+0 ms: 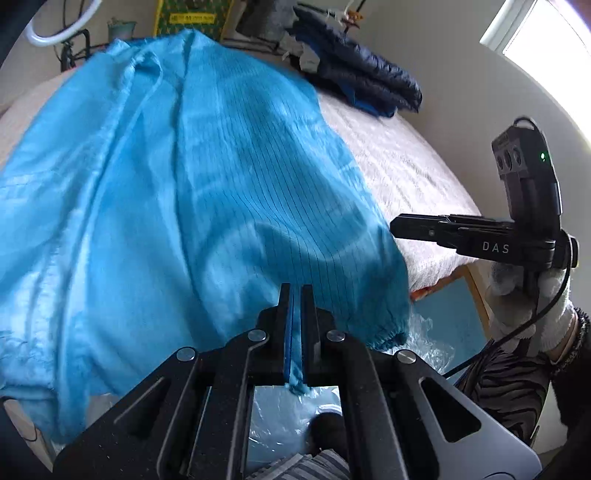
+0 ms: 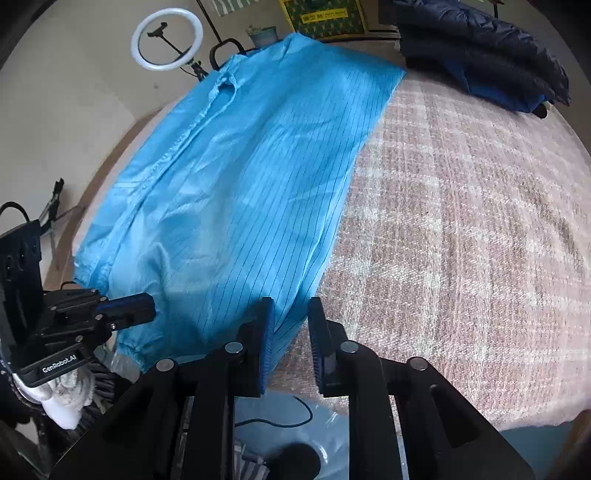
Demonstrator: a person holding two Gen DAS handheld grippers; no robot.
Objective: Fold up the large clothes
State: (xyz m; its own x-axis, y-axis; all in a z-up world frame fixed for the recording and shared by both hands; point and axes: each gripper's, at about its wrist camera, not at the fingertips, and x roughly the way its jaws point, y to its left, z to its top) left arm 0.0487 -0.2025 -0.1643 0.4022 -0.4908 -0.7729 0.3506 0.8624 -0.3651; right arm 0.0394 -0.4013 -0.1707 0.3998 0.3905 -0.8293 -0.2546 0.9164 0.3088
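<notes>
We see the ring light point(image 2: 167, 39) at far left beyond the bed point(image 2: 461, 236); right of it the blue garment point(image 2: 236, 192) lies spread lengthwise over the left part of the bed, its near end hanging over the near edge, its far end by the plant pot point(image 2: 263, 35); fine dark stripes run along the cloth; a seam runs down its left part. We hold the left gripper point(image 1: 295, 295) at the near hem; its jaws are closed on a thin fold of the garment, blue cloth showing between the pads and bunching below them. We hold the right gripper point(image 2: 291, 310) at the garment's right edge, where cloth meets the pink checked blanket point(image 2: 480, 258); its jaws stand narrowly apart; the cloth edge lies between them; the left pad touches the cloth, and the right pad stands clear of it. A white-gloved hand point(image 1: 532, 310) carries this gripper. At far right a folded navy jacket point(image 2: 487, 51) rests on the bed's far corner, well apart from the garment.
</notes>
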